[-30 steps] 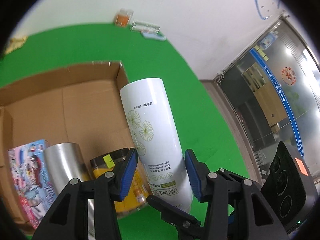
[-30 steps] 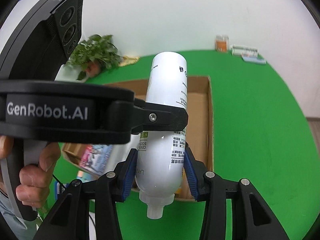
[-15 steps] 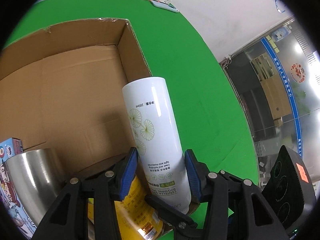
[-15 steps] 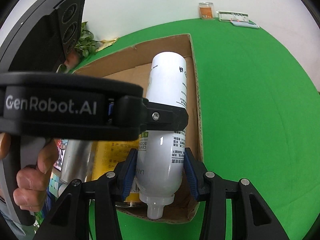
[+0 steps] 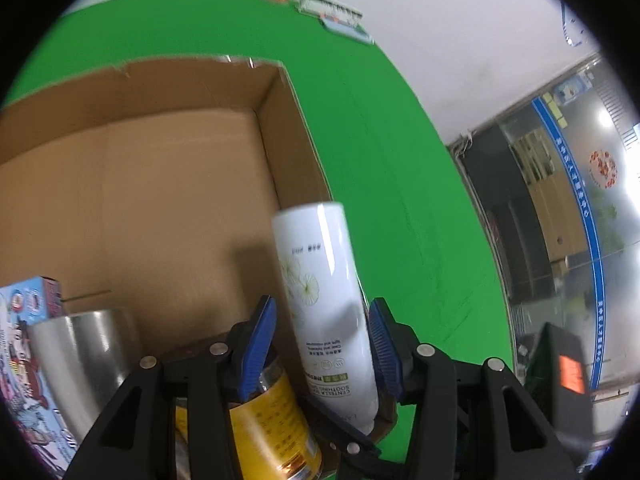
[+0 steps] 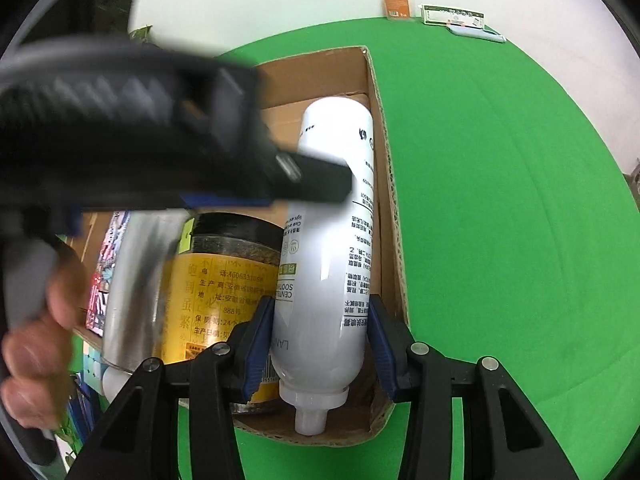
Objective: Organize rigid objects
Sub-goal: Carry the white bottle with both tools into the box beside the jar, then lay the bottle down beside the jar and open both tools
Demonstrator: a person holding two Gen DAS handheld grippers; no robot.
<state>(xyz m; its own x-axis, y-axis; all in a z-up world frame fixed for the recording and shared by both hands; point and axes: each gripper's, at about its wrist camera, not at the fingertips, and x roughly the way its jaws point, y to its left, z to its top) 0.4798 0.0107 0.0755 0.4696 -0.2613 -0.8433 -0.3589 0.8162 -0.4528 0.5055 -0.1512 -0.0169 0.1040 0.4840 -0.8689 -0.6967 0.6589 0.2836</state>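
Observation:
A white spray bottle [image 6: 332, 240] lies in the cardboard box [image 6: 390, 184] along its right wall, nozzle toward me. My right gripper [image 6: 320, 344] stands around its lower end with small gaps at the blue pads, open. My left gripper [image 5: 322, 344] is also open around the bottle [image 5: 324, 300], with gaps on both sides; its body [image 6: 160, 140] crosses the right wrist view, blurred. A yellow jar with a black lid [image 6: 224, 280] and a steel cup [image 6: 136, 288] sit left of the bottle.
A colourful carton [image 5: 24, 344] lies at the box's left side. The box stands on a green table [image 6: 500, 200]. At the far edge stand an orange item [image 6: 397, 3] and flat packets [image 6: 454, 16]. A glass partition [image 5: 560, 220] is to the right.
The bottle has gone down into the box beside the yellow jar. Both grippers have loosened from it, and the left gripper is moving, blurred.

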